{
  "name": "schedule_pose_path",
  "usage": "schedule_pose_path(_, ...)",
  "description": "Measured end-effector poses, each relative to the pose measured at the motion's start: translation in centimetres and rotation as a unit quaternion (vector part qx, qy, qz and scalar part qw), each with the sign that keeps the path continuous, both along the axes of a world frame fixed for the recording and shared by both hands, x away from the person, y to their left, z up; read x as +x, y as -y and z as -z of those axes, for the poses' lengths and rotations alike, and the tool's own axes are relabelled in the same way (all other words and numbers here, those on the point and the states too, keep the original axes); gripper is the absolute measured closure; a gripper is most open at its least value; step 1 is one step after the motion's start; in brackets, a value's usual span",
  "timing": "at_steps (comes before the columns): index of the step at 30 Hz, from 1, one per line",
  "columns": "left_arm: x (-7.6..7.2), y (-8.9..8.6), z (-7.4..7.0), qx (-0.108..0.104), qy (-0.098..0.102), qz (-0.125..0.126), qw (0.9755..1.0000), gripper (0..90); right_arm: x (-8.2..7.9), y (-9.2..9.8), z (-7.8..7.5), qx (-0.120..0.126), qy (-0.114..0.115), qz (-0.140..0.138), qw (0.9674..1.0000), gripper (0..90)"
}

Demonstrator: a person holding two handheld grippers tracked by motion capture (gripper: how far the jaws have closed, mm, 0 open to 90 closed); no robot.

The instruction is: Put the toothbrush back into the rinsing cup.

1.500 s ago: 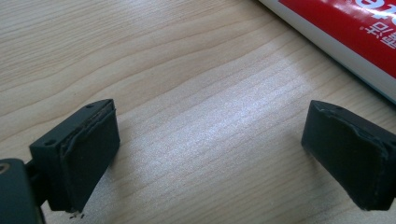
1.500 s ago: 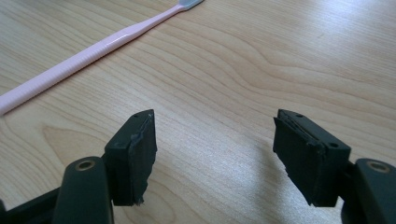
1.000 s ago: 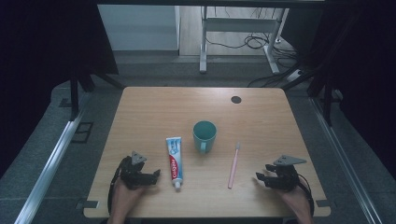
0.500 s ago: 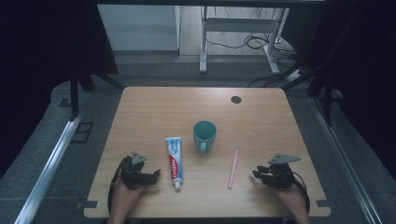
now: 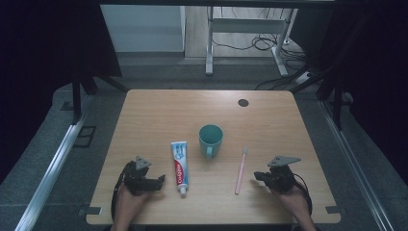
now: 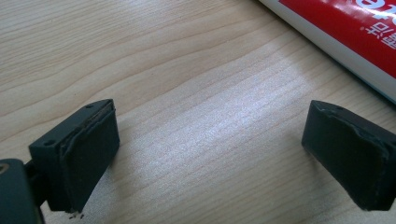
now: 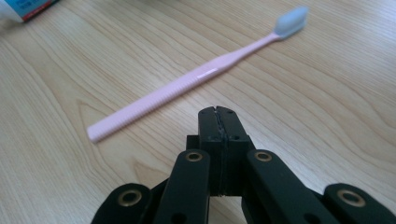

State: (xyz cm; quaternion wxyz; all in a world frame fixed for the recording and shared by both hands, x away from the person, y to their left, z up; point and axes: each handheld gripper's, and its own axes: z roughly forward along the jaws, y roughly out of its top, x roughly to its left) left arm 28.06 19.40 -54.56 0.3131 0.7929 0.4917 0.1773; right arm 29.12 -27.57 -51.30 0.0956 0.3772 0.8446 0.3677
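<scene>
While the right gripper (image 7: 218, 112) is pressed fully shut on nothing just short of the pink toothbrush (image 7: 187, 81), which lies flat between cup (image 5: 210, 139) and gripper, the handle could be nudged away unless the jaws are reopened

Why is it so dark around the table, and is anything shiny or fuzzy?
High view: the room's edges are nearly black, with only the table lit. Left gripper view: a pale glare patch lies on the wood between the open left tool. Right gripper view: the pink toothbrush has a slightly blurry head; the shut right tool looks sharper.
</scene>
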Motion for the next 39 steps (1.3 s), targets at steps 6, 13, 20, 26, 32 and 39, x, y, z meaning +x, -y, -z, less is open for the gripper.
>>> schedule_pose_path(6, 0.0, 0.0, 0.0, 0.0, 0.0, 0.0, 1.0, 4.1, 0.2, -1.0, -0.1, 0.006, -0.004, -0.015, 0.9999, 89.1)
schedule_pose_path(13, 0.0, 0.0, 0.0, 0.0, 0.0, 0.0, 1.0, 4.1, 0.5, -2.5, 0.0, 0.007, -0.007, -0.03, 0.9995, 89.0)
schedule_pose_path(20, 0.0, 0.0, 0.0, 0.0, 0.0, 0.0, 1.0, 4.1, 0.7, -4.0, 0.3, 0.008, -0.01, -0.044, 0.999, 88.9)
schedule_pose_path(26, 0.0, 0.0, 0.0, 0.0, 0.0, 0.0, 1.0, 4.1, 0.8, -4.9, 0.7, 0.009, -0.013, -0.051, 0.9985, 88.8)
schedule_pose_path(32, 0.0, 0.0, 0.0, 0.0, 0.0, 0.0, 1.0, 4.1, 0.9, -5.9, 1.1, 0.007, -0.018, -0.062, 0.9979, 88.8)
schedule_pose_path(39, 0.0, 0.0, 0.0, 0.0, 0.0, 0.0, 1.0, 4.1, 0.7, -5.8, 1.4, 0.0, -0.02, -0.061, 0.9979, 88.8)
